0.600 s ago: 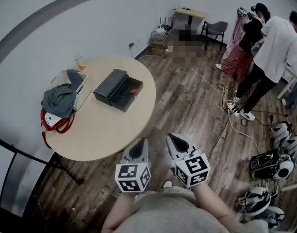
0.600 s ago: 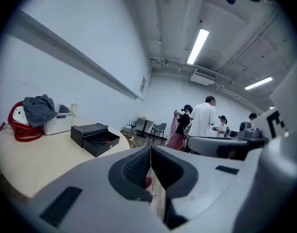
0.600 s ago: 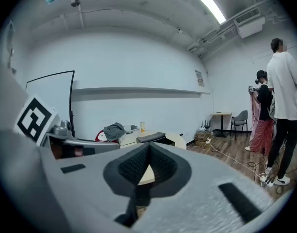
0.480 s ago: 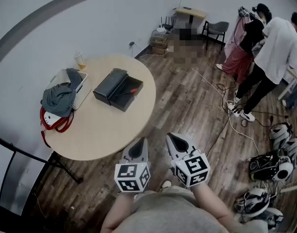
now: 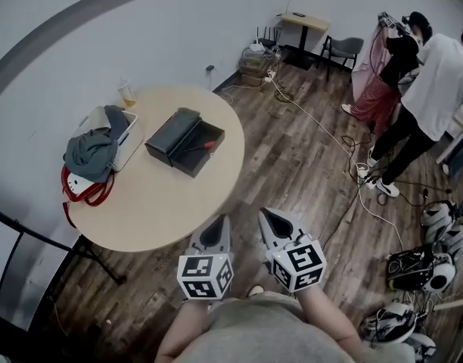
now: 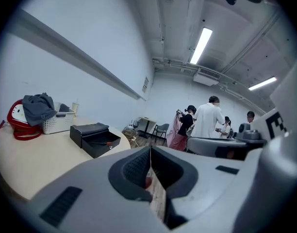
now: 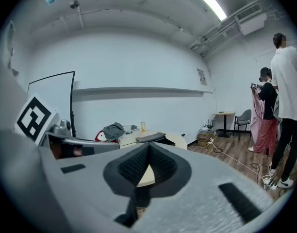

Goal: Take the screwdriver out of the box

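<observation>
A black box [image 5: 185, 140] lies open on the round beige table [image 5: 163, 195], its lid folded back to the left. Inside it rests a screwdriver [image 5: 203, 144] with a red handle. The box [image 6: 95, 139] also shows in the left gripper view, and its dark lid [image 7: 150, 137] in the right gripper view. My left gripper [image 5: 218, 228] and right gripper [image 5: 271, 221] are held close to my body, short of the table's near edge and well apart from the box. Both are shut with nothing between the jaws.
On the table's far left sit a white basket [image 5: 116, 144] with grey cloth, a red cable [image 5: 86, 193] and a cup [image 5: 126, 94]. People [image 5: 432, 89] stand at the far right. Cables [image 5: 345, 165] and headsets [image 5: 436, 240] lie on the wooden floor.
The grippers have kept still. The head view has shifted slightly, so the people at the right and the floor gear sit a little differently in the frame.
</observation>
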`<action>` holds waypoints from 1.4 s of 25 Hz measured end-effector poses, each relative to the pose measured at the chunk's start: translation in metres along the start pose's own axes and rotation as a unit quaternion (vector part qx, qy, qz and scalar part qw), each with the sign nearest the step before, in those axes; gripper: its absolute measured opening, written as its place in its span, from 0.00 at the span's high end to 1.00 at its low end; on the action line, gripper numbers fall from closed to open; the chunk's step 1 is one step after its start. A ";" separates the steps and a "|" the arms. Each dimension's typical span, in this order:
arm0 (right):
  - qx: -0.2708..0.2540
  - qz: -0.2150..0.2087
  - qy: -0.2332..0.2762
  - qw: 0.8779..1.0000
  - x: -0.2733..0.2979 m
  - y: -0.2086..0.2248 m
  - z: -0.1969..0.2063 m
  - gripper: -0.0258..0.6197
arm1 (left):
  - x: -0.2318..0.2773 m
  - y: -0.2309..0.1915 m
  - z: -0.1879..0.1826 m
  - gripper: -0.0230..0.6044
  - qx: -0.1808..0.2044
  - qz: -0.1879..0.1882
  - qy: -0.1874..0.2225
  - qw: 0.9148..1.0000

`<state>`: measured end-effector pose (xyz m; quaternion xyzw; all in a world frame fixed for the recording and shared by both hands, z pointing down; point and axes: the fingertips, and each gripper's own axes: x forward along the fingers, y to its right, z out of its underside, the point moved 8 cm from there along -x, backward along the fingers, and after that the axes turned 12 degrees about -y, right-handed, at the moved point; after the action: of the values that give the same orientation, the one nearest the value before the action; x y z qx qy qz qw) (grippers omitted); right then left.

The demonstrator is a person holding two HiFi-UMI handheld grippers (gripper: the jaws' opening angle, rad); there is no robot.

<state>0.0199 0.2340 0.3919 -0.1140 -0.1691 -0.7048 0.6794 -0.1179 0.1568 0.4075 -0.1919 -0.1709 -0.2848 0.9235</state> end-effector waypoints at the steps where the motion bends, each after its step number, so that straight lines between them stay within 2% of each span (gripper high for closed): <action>1: 0.001 -0.002 0.001 1.000 0.001 0.002 -0.001 0.96 | 0.002 0.000 -0.001 0.96 0.000 -0.001 0.000 1.000; 6: 0.024 -0.031 0.013 0.999 0.007 0.014 -0.002 0.96 | 0.010 0.003 -0.003 0.96 -0.006 -0.012 0.003 1.000; 13: 0.025 -0.060 0.003 0.998 0.008 0.028 0.006 0.96 | 0.020 0.014 0.005 0.96 -0.024 -0.028 -0.006 0.999; 20: 0.035 -0.072 -0.007 0.997 0.024 0.038 0.005 0.96 | 0.030 0.001 0.003 0.96 -0.044 -0.047 -0.019 0.998; 28: 0.025 -0.062 -0.010 0.998 0.061 0.075 -0.012 0.96 | 0.083 -0.018 -0.027 0.96 -0.046 -0.036 -0.012 0.998; 35: 0.006 -0.070 -0.020 0.997 0.122 0.113 -0.048 0.96 | 0.143 -0.047 -0.064 0.96 -0.052 -0.031 -0.009 0.998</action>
<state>0.1300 0.1010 0.4046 -0.1119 -0.1942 -0.7476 0.6252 -0.0209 0.0265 0.4246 -0.2371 -0.1704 -0.3198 0.9014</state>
